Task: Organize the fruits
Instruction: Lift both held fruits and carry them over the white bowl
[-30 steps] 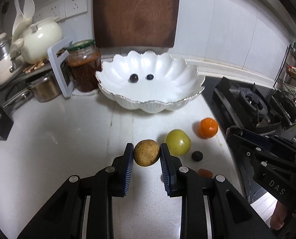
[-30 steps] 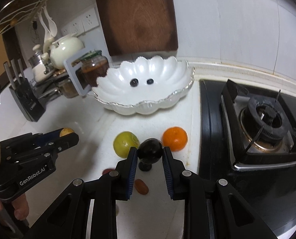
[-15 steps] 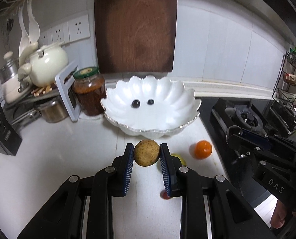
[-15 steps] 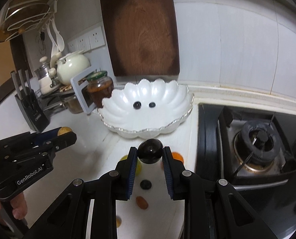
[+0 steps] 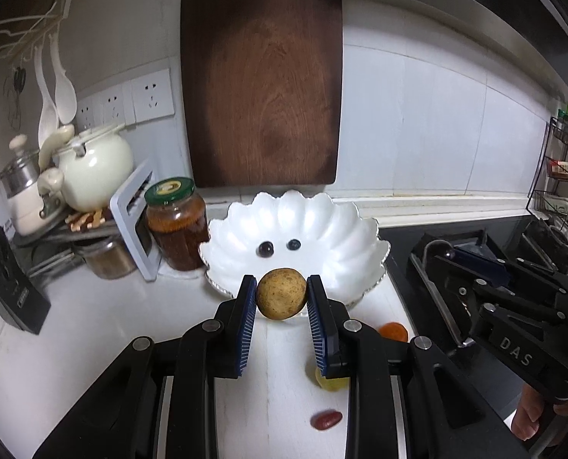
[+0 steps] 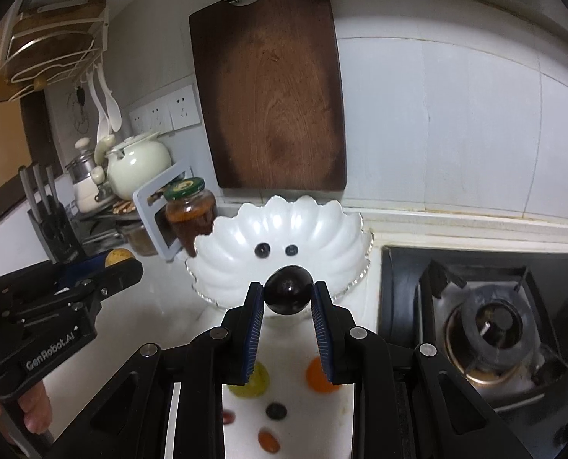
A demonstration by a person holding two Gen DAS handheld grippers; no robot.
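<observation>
My left gripper [image 5: 281, 298] is shut on a round tan fruit [image 5: 281, 295], held in the air just in front of the white scalloped bowl [image 5: 345, 241]. My right gripper [image 6: 288, 295] is shut on a glossy dark plum [image 6: 288, 293], also raised before the bowl [image 6: 322, 237]. Two small dark berries [image 5: 265, 249] [image 5: 293, 244] lie in the bowl. On the white counter below sit a yellow-green fruit [image 6: 254, 385], an orange [image 6: 316, 379], a dark berry [image 6: 276, 410] and small red fruits [image 5: 326, 419] [image 6: 268, 440].
A jar of brown preserve [image 5: 176, 225] and a white stand [image 5: 131, 222] are left of the bowl, with a cream teapot [image 5: 92, 168] and knife block [image 6: 50, 222] further left. A wooden cutting board [image 5: 261, 84] leans on the wall. A gas hob [image 6: 486, 321] lies right.
Both grippers have risen with their fruit still held, and the view has tilted up; the bowl now sits right behind the fingertips and the loose fruits have slid low in the frames.
</observation>
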